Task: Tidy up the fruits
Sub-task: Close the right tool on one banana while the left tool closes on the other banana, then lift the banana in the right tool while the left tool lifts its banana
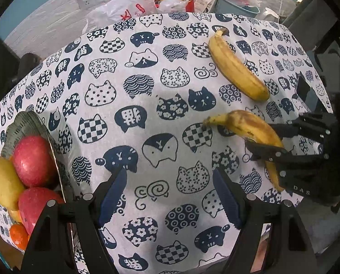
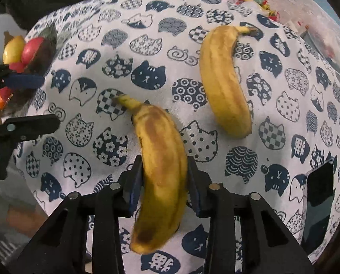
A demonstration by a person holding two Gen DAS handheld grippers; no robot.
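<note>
A brown-spotted banana point(image 2: 162, 159) lies between the pads of my right gripper point(image 2: 164, 171), which is shut on its middle; the left wrist view shows the same banana point(image 1: 249, 125) and right gripper point(image 1: 264, 139) at the right. A second, cleaner banana point(image 2: 224, 86) point(image 1: 236, 66) lies on the cat-print tablecloth point(image 1: 147, 114) farther back. My left gripper point(image 1: 170, 196) hangs open over bare cloth with nothing between its blue pads. A plate point(image 1: 26, 118) at the left edge holds red apples point(image 1: 32, 159), a yellow fruit point(image 1: 1, 180) and an orange point(image 1: 18, 236).
Plastic bags point(image 1: 122, 9), a bucket point(image 1: 236, 6) and wall sockets sit beyond the table's far edge. A dark phone-like object point(image 2: 318, 205) lies on the cloth near the right edge. The left gripper point(image 2: 21, 102) shows at the left of the right wrist view.
</note>
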